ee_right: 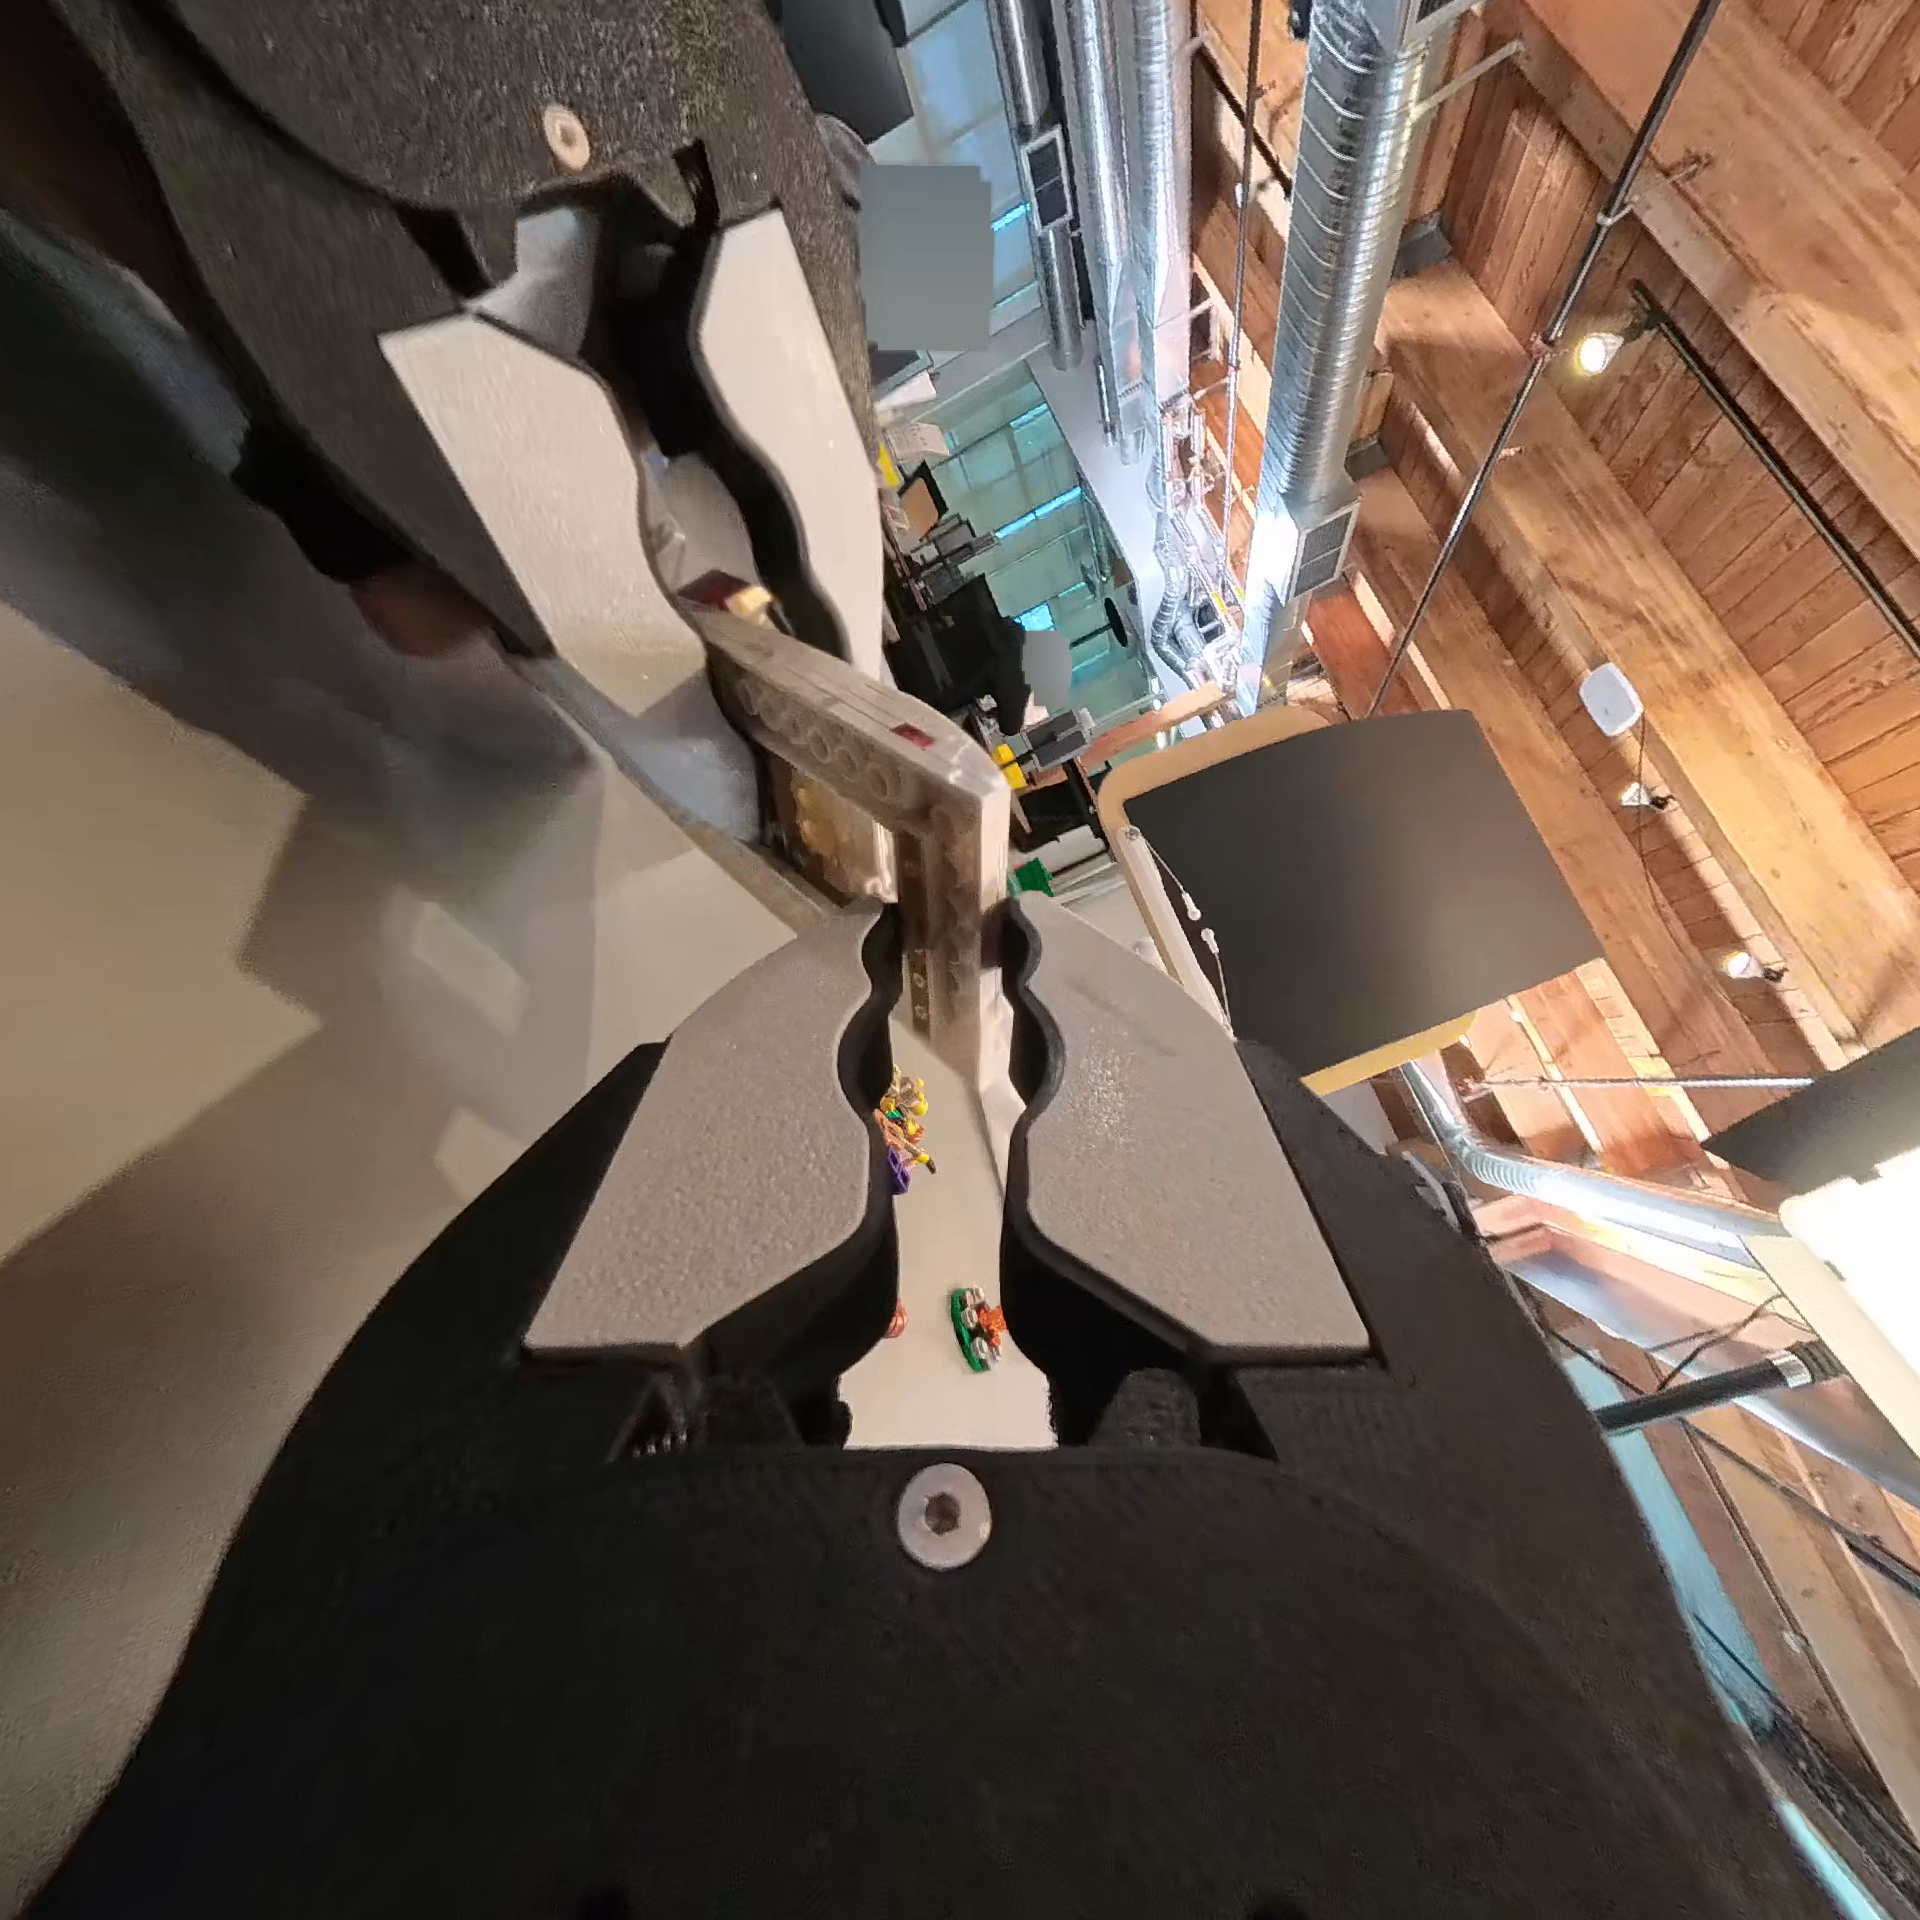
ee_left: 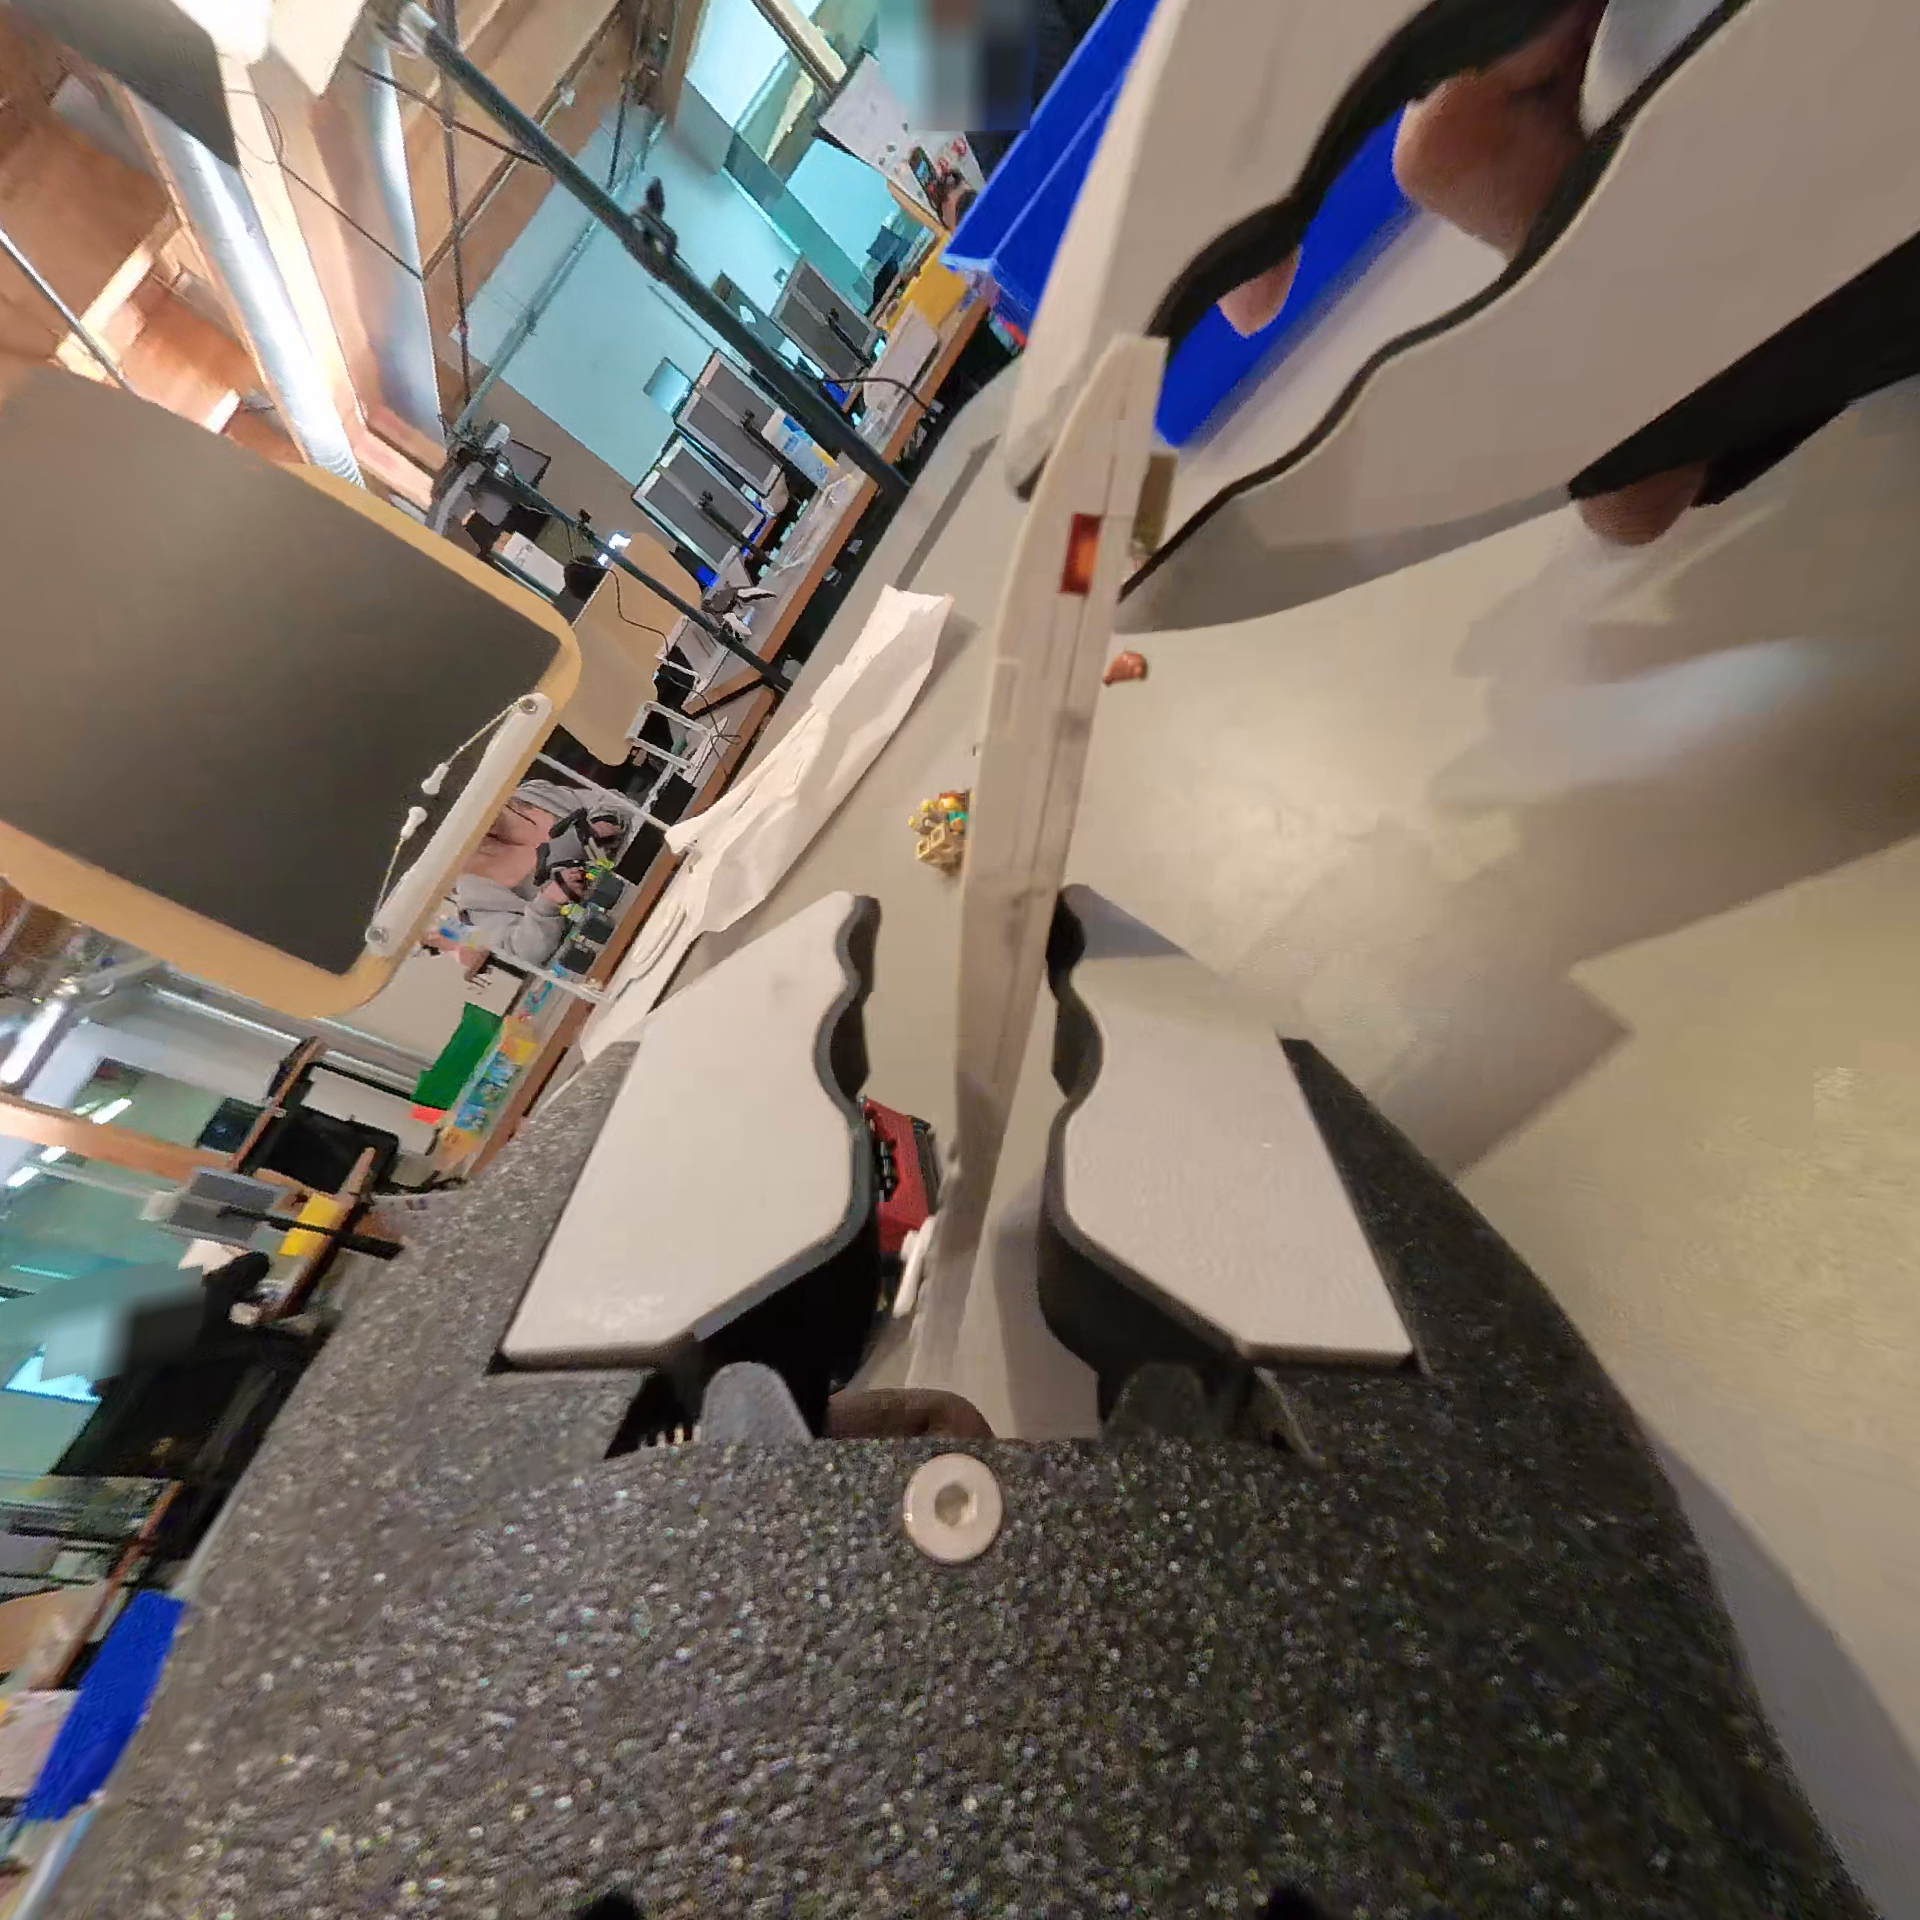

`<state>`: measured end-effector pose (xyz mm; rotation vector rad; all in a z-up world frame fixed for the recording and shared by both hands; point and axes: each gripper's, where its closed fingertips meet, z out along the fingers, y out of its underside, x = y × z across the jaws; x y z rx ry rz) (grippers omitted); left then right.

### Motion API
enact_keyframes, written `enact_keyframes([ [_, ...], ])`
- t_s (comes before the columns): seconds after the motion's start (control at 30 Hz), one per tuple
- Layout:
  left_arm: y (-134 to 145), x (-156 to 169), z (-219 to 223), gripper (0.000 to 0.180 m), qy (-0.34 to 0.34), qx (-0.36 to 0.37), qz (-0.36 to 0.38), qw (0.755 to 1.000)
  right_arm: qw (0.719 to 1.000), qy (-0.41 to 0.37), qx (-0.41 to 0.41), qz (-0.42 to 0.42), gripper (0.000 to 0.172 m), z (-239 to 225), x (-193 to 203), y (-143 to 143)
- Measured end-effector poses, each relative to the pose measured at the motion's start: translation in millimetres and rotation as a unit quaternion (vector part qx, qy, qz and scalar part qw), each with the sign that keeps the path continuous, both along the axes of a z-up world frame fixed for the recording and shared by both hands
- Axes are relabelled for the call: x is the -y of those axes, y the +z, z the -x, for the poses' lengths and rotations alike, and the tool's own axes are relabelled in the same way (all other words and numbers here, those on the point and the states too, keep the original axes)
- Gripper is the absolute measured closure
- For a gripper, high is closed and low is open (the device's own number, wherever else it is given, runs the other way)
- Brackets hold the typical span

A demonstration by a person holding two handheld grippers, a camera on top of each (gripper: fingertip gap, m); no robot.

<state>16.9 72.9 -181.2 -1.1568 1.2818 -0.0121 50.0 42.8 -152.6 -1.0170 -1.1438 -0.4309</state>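
A pale grey brick-built frame (ee_left: 1039, 727) with a small red piece runs lengthwise between the fingers of my left gripper (ee_left: 956, 925). The left pad stands clear of it, so the left gripper is open around it. In the right wrist view my right gripper (ee_right: 948, 930) is shut on one leg of the same frame (ee_right: 951, 883), with both pads against it. The frame is held above the grey table (ee_left: 1403, 831). The right gripper's fingers (ee_left: 1558, 343) show in the left wrist view at the frame's far end. The left gripper's fingers (ee_right: 540, 488) show in the right wrist view, spread around the other end.
A cluster of small toy figures (ee_left: 940, 826) and a small brown piece (ee_left: 1127, 665) lie on the table, with white paper sheets (ee_left: 831, 748) beside them. A blue bin (ee_left: 1049, 187) stands at the back. A green and orange brick piece (ee_right: 977, 1325) lies below the right gripper. The gap from one gripper's tips to the other's is roughly 6 cm.
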Motion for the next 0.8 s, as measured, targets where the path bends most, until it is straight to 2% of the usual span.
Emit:
enact_keyframes([
  [0.2, -8.6, 0.3, 25.1, 0.132, 0.009, 0.000, 0.039, 0.999, 0.999, 0.005, 0.049, -0.019, 0.154, -11.0, -3.7, -4.0],
  [0.4, -21.6, -6.1, 37.5, 0.132, 0.027, -0.032, 0.052, 0.998, 0.997, 0.000, 0.062, -0.047, 0.154, -20.7, -7.9, 1.0],
  [0.8, -21.4, -11.5, 33.4, 0.133, 0.037, -0.020, 0.086, 0.995, 0.990, 0.000, 0.091, -0.104, 0.154, -22.8, -6.2, 13.7],
])
